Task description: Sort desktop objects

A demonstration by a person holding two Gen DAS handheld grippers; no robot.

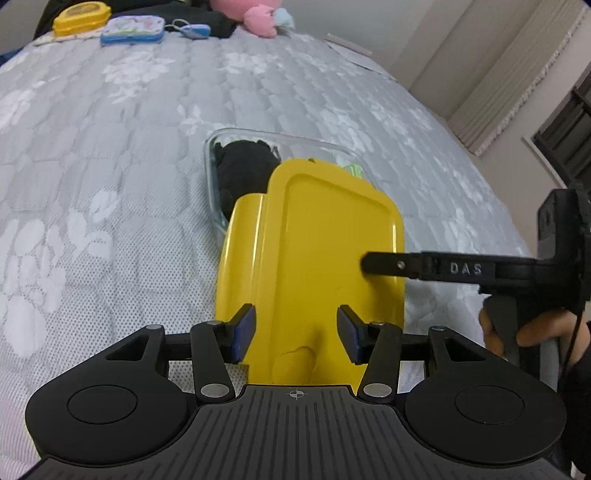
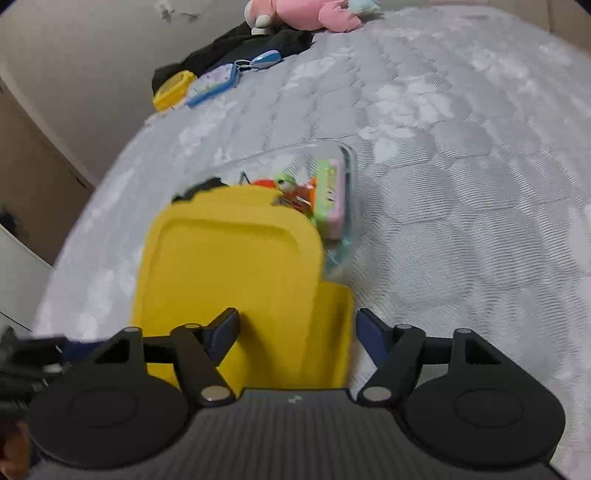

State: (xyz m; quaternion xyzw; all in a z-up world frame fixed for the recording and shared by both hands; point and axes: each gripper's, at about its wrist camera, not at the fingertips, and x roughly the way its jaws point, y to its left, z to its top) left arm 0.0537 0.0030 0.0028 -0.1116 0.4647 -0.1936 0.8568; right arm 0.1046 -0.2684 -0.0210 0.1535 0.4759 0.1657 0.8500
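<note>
Bed [image 1: 110,166]: grey quilted cover with pale flower shapes, taking up nearly the whole room view and bearing everything listed here.

Yellow lid [image 1: 332,251]: lying tilted over the near end of the box, hiding most of what is sitting inside; one latch flap is hanging down on its side.

Clear box [image 1: 221,155]: a see-through container resting on the cover, its far end sticking out from under the lid. A black bundle [image 1: 243,170] is showing in one end; a pink-and-green case [image 2: 330,195] and small orange and green bits are lying in the other.

Left gripper [image 1: 295,334]: fingers standing apart on either side of the lid's near edge, not pinching it.

Right gripper [image 2: 297,332]: fingers spread wide around the latch flap, pressing on nothing; from the left camera one finger is reaching across the lid's top, a hand [image 1: 517,332] holding the handle.

Pink soft toy [image 2: 314,13]: lying at the far edge, well apart.

Black cloth [image 2: 258,40]: lying beside the toy.

Blue-rimmed case [image 1: 133,27], small yellow box [image 1: 81,16], blue key fob [image 1: 194,31]: lying together near the cloth.
</note>
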